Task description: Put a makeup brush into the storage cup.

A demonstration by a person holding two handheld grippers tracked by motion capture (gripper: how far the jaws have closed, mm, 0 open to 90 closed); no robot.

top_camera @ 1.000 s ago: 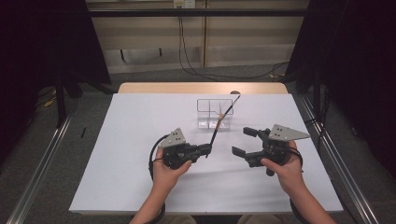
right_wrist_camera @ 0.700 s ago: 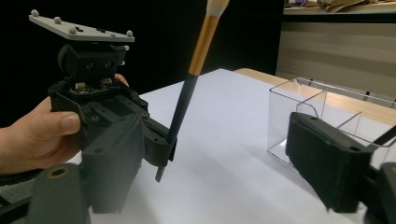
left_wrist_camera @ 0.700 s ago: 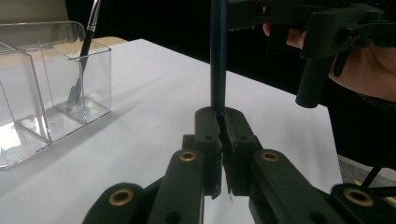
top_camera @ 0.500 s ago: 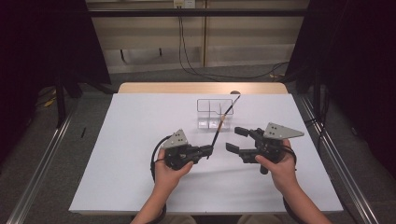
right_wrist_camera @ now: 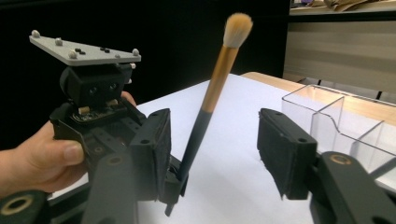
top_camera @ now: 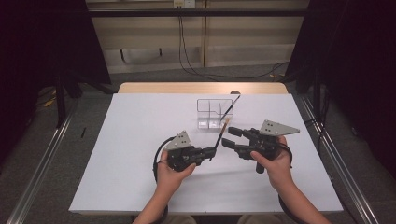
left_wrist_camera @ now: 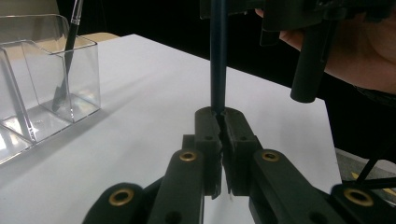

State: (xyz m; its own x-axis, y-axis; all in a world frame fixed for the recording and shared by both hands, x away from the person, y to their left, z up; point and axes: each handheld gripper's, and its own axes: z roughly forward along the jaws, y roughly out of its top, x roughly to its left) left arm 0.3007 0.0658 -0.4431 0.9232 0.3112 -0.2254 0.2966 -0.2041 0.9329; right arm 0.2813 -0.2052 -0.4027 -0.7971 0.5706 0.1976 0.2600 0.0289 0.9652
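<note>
A makeup brush (top_camera: 220, 134) with a black handle, gold ferrule and tan bristles (right_wrist_camera: 237, 29) stands tilted above the white table (top_camera: 140, 140). My left gripper (top_camera: 208, 151) is shut on the low end of its handle (left_wrist_camera: 218, 60). My right gripper (right_wrist_camera: 217, 154) faces it from the right, and the handle (right_wrist_camera: 201, 130) rises between its jaws. Those jaws have just been closing. The handle is close to one pad (right_wrist_camera: 156, 149) and apart from the other (right_wrist_camera: 280, 154), so the gripper is open.
A clear plastic organizer (top_camera: 208, 103) with several compartments stands behind the grippers, and a second dark-handled brush (top_camera: 231, 105) leans in its right compartment. Black curtains flank the table; metal rails run along both sides.
My right gripper has moved left toward the brush and its jaws have narrowed around the handle. The left gripper and the brush have stayed in place.
</note>
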